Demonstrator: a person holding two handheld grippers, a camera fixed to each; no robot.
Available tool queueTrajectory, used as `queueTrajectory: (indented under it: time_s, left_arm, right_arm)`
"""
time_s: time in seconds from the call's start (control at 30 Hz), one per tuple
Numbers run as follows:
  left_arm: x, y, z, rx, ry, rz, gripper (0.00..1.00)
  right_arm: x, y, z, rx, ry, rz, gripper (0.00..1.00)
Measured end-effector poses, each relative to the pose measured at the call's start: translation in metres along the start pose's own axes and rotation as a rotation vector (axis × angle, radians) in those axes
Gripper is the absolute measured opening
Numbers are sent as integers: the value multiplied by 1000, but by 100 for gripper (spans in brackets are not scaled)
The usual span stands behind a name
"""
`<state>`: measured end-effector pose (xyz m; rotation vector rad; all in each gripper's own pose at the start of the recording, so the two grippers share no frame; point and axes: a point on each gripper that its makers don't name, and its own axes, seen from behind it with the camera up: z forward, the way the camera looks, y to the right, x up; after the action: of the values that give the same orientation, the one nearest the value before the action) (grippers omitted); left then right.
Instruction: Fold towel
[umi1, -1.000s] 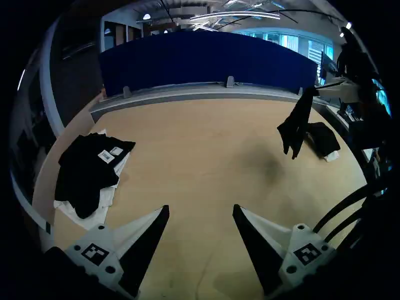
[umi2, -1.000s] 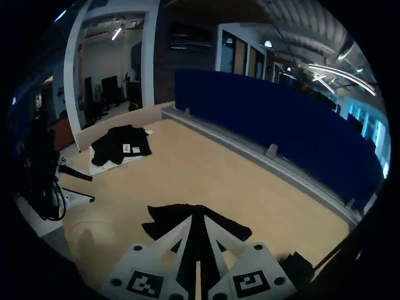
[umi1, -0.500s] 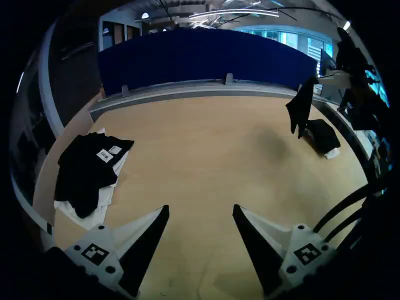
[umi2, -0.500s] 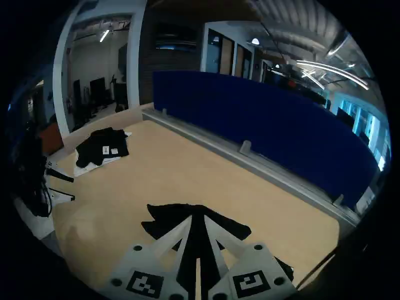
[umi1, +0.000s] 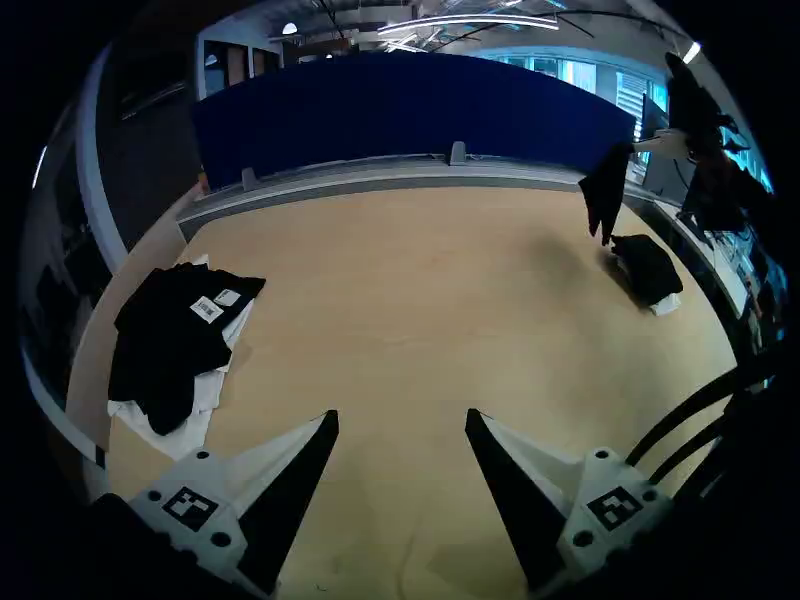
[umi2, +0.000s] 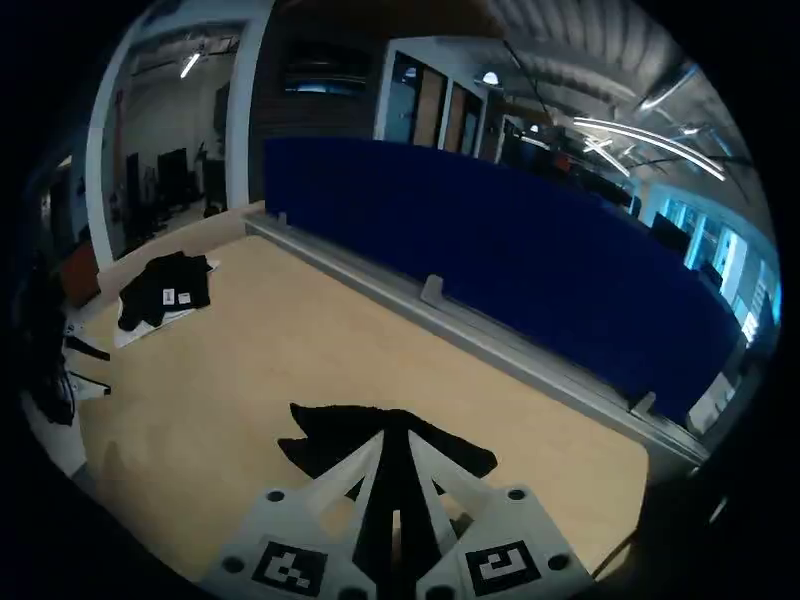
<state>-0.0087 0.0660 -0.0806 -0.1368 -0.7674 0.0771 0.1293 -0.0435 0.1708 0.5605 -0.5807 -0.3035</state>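
Towel was pinched aloft by right tongs; left tongs were spread; a dangling corner was best caught squarely.

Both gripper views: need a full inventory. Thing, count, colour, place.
table: 1, light wood, under everything.
partition: 1, dark blue, along the table's far edge.
cloth pile: 1, black on white, at the table's left edge in the left gripper view; number of pieces unclear.
folded stack: 1, black on white, far right of the table in the same view.
towel: 1, black, hanging above the table, pinched by the right gripper.
left gripper: 1, white, fingers open and empty, over bare table.
right gripper: 1, white, fingers shut on the towel.
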Motion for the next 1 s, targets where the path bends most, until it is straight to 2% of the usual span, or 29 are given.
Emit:
queueTrajectory:
  time_s: [0.23,0.4,0.73,1.0]
  left_arm:
    - [2,3,3,6,-3,0,94]
    - [2,5,5,7,-8,2,94]
    - [5,11,11,0,-14,15,95]
    - [9,16,14,-9,-14,22,94]
  right_arm:
    - [-1,42,4,-44,-8,20,2]
    - [-2,63,6,-65,-15,34,2]
    - [-18,83,1,-92,-39,50,2]
    - [-36,86,-12,-103,-53,73,2]
